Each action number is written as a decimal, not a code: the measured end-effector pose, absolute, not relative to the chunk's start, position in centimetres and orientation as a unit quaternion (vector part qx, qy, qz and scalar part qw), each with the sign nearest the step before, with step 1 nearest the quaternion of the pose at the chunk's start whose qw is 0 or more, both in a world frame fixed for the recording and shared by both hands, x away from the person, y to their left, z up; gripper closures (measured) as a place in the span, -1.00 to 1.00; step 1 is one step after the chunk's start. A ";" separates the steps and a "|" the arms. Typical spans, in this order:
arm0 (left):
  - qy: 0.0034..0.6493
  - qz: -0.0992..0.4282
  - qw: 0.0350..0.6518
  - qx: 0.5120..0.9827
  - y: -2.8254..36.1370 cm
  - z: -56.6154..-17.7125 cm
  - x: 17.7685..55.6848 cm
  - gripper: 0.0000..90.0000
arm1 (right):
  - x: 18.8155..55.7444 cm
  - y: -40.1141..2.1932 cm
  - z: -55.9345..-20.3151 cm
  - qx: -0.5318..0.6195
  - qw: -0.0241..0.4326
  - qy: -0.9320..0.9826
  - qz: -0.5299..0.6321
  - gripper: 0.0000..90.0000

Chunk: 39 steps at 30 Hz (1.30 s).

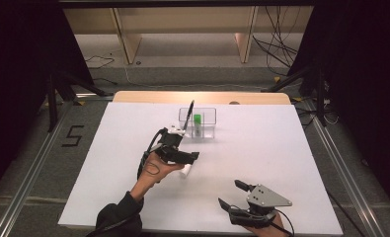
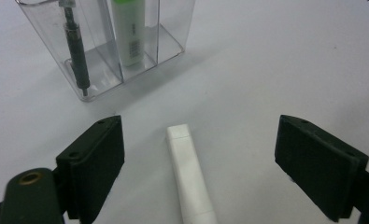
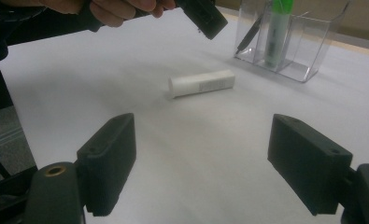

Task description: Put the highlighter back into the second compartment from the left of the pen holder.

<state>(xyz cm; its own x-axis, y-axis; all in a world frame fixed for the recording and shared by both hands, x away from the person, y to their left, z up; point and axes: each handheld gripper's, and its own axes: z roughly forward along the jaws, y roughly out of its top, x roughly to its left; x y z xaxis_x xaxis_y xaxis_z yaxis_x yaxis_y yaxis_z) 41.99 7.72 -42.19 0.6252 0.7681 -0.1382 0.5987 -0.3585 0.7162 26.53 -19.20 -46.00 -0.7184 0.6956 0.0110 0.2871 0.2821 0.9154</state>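
At the bottom of the left gripper view: your left gripper (image 2: 198,161) has its jaws spread wide, one either side of the white tube (image 2: 190,179), neither touching it, nothing held.

White tube: it lies flat on the white table (image 2: 285,70), running from lower centre up toward mid-frame, cap end pointing at the organiser; in the high view it peeks out just under that gripper (image 1: 185,170).

Roll risk: a round tube lying loose may roll, I judge; if one jaw lands first as you close, expect it to skid away or pivot out from between the pads.

Pinch risk: if you close too near the cap end, the tube may tilt and slip as you lift.

Right gripper (image 1: 229,195): lower right of the high view, jaws also wide and empty, well apart from the tube. Keep it there, so it can't bump the tube.

Clear organiser (image 2: 112,46): upper left of the left gripper view, already holding a dark pen (image 2: 77,51) and a green highlighter (image 2: 128,30) in separate compartments.

Drop-in risk: coming in tilted could catch the rim or knock the light organiser over.
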 end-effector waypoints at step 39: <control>0.424 0.092 0.299 0.850 7.1 -45.8 40.3 -0.60 | 26.8 -19.1 -46.3 0.312 0.193 0.782 0.504 -0.46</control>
<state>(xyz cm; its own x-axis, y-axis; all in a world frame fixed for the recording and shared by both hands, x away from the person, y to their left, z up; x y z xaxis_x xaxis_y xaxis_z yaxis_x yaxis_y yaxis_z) 40.27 7.08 -45.82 0.6242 0.7753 -0.0961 0.6649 -0.4626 0.5864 26.80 -19.09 -46.34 -0.7303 0.6830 0.0127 0.2932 0.2966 0.9089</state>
